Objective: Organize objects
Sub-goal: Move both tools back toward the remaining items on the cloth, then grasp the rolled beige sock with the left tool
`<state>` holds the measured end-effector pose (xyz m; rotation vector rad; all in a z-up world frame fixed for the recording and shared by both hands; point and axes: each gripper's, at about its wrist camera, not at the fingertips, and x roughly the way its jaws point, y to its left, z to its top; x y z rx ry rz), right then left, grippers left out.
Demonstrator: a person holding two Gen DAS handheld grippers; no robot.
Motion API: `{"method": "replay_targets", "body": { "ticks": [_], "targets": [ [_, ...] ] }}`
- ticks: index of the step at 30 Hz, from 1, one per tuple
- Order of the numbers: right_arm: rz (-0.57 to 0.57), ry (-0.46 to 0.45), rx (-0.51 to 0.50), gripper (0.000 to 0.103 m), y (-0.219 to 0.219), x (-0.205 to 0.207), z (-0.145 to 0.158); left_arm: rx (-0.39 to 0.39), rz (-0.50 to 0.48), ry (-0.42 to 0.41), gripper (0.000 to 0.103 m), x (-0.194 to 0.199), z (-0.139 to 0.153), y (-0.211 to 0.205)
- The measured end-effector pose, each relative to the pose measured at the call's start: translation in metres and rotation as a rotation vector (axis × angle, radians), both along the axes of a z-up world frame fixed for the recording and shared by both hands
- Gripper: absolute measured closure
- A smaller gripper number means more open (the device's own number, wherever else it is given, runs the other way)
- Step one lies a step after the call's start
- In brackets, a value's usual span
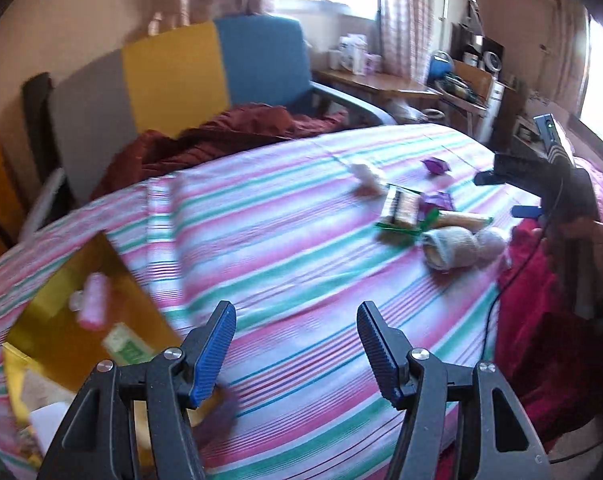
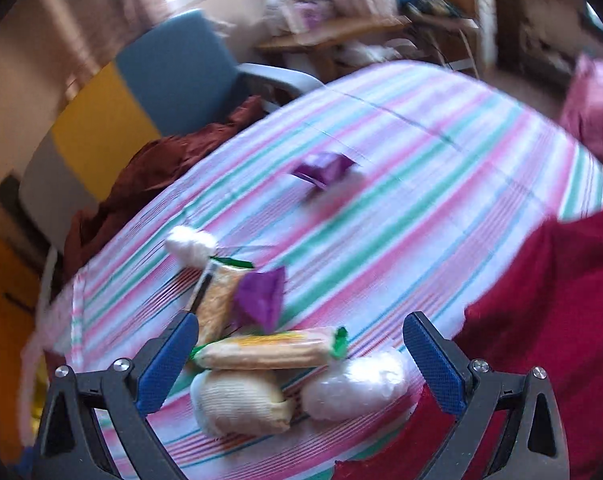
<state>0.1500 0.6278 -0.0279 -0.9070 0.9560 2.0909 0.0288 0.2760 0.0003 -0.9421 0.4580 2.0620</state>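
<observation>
On the striped bed, both grippers empty and spread wide.
Right gripper (image 2: 299, 364) hovers over the biscuit packet (image 2: 263, 350): light, crinkly, slippery, likely brittle — best pinched mid-length; left gripper (image 1: 295, 346) is beside the yellow box (image 1: 89, 320).

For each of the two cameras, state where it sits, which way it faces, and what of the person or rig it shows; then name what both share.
Left wrist: on the left tongs, angled down over the striped bedsheet toward the blue chair; open tongs, right tongs' body.
Right wrist: on the right tongs, open above the wafer packet and rolled sock.
Shared: sheet, chair, wafer packet, sock.
</observation>
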Motion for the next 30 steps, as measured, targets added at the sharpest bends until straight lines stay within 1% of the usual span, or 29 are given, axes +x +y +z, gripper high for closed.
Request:
{"method": "replay_targets", "body": {
  "ticks": [3, 5, 7, 8, 10, 14, 15, 16, 18, 20, 23, 25, 28, 30],
  "targets": [
    [-0.029, 0.033, -0.032, 0.000, 0.006, 0.006, -0.001, -0.008, -0.051, -0.043, 0.039, 0.002, -0.008, 0.024],
    [-0.032, 0.049, -0.053, 0.000, 0.008, 0.009, -0.002, -0.012, -0.088, -0.088, 0.039, 0.001, -0.015, 0.045],
    [-0.027, 0.064, -0.057, 0.000, 0.008, 0.009, 0.000, -0.008, -0.118, -0.153, 0.039, -0.001, -0.022, 0.066],
    [-0.024, 0.068, -0.056, 0.000, 0.008, 0.009, 0.000, -0.004, -0.142, -0.198, 0.039, -0.002, -0.027, 0.079],
    [-0.017, 0.083, -0.062, 0.000, 0.007, 0.008, 0.002, -0.006, -0.163, -0.250, 0.039, -0.002, -0.036, 0.101],
    [-0.007, 0.098, -0.084, 0.000, 0.006, 0.007, -0.002, -0.007, -0.181, -0.318, 0.038, 0.000, -0.045, 0.136],
    [-0.007, 0.102, -0.090, 0.000, 0.008, 0.007, -0.003, -0.004, -0.182, -0.330, 0.035, 0.001, -0.047, 0.146],
    [-0.009, 0.104, -0.094, 0.000, 0.009, 0.007, -0.004, 0.003, -0.188, -0.339, 0.028, 0.003, -0.048, 0.155],
    [-0.014, 0.113, -0.103, 0.000, 0.011, 0.007, -0.005, -0.004, -0.187, -0.350, 0.020, 0.004, -0.051, 0.172],
    [-0.023, 0.123, -0.110, 0.000, 0.013, 0.009, -0.005, -0.004, -0.194, -0.371, 0.020, 0.008, -0.055, 0.186],
    [-0.022, 0.133, -0.126, 0.000, 0.015, 0.009, -0.007, -0.031, -0.190, -0.378, 0.019, 0.012, -0.065, 0.204],
    [-0.015, 0.133, -0.125, 0.000, 0.014, 0.008, -0.007, -0.045, -0.172, -0.390, 0.019, 0.011, -0.073, 0.212],
    [-0.006, 0.129, -0.120, 0.000, 0.014, 0.005, -0.007, -0.069, -0.145, -0.387, 0.019, 0.008, -0.087, 0.223],
    [-0.005, 0.127, -0.121, 0.000, 0.014, 0.005, -0.008, -0.054, -0.147, -0.438, 0.019, 0.004, -0.094, 0.223]
  ]
}}
